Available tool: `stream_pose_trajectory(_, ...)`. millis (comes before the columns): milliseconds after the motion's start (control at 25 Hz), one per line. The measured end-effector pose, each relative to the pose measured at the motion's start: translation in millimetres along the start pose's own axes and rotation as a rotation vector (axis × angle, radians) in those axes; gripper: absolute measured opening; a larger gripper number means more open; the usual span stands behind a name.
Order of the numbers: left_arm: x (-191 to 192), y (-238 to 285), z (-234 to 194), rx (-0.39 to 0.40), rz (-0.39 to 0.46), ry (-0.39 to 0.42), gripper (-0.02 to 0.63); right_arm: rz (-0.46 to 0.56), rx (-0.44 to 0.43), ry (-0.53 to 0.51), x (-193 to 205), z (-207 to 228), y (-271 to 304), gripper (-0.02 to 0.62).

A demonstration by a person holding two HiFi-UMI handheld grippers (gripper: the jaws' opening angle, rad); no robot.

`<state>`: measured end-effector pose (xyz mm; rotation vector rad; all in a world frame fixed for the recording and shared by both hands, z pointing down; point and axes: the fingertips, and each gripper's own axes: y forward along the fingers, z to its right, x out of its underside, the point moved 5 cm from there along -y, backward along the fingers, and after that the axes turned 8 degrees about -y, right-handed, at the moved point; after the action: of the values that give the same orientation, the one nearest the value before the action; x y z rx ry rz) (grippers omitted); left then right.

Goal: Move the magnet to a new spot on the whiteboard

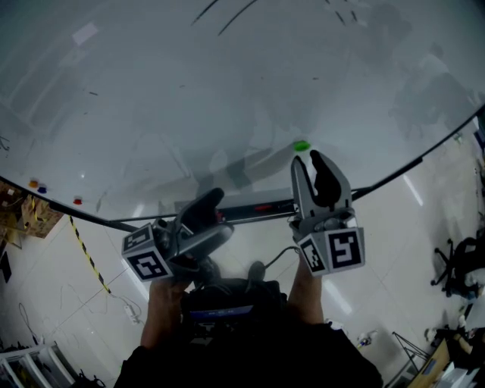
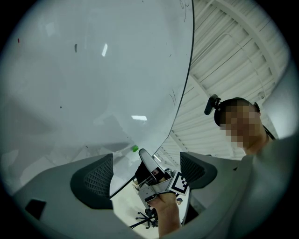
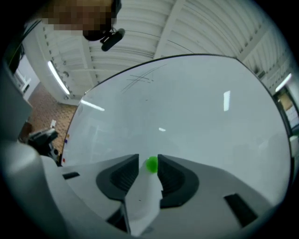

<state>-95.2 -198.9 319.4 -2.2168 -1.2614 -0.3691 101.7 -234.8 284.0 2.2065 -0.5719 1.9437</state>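
— Closest in, what are the two tools doing?

— The left gripper (image 1: 215, 215) is held low and tilted, down by the board's bottom edge. Its jaws are spread wide with nothing between them; its own view looks through that gap at the other tool and the hand holding it.

— And the other one?

— The right gripper (image 1: 308, 159) points up at the board, marker cube toward the person. Its jaws are drawn in to a narrow gap but not closed.

— Where is the magnet?

— The green magnet (image 3: 151, 164) sits on the whiteboard (image 1: 189, 91), low and right of middle, right at the fingertips. In the right gripper view it lies in the gap between the jaws, against one pad, with a sliver of board showing on the other side. From the head view it looks just past the tips, so the jaws frame it and do not clamp it.

— What lies past that?

— A dark rail (image 1: 250, 211) runs along the board's lower edge, between the two tools. Three small coloured dots (image 1: 42, 188) sit near the board's lower left edge, and dark pen strokes (image 1: 227, 15) mark its top.

— Beyond the board?

— Pale floor (image 1: 394, 227), with striped tape (image 1: 85, 248) at the left and an office chair (image 1: 455, 265) at the far right.
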Motion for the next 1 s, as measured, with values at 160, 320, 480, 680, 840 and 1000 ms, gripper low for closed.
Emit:
stream_pose_trajectory(160,3.8,6.5,-0.5,-0.008,-0.005,0.002,0.442,0.099,-0.195,0.293,5.3,3.4,-6.1,0.153)
stream_pose_trajectory(320,12.1,14.4,2.0,-0.021,-0.007,-0.002,0.442,0.215,-0.406,0.583,5.2,7.5,-15.3,0.152)
stream_pose_trajectory(480,29.2,30.4,8.6,-0.033,-0.003,-0.008,0.442,0.279,-0.561,0.718,-1.7,14.4,-32.0,0.152)
stream_pose_trajectory(680,44.4,37.5,2.4,-0.053,0.016,-0.020,0.442,0.285,-0.651,0.756,6.3,16.3,-41.8,0.152)
stream_pose_trajectory(840,54.9,34.9,-5.2,-0.097,0.033,-0.027,0.442,0.294,-0.705,0.790,17.1,15.7,-44.3,0.150)
stream_pose_trajectory(1000,67.1,27.7,1.4,-0.137,0.055,-0.016,0.442,0.292,-0.751,0.831,23.9,9.4,-50.0,0.150)
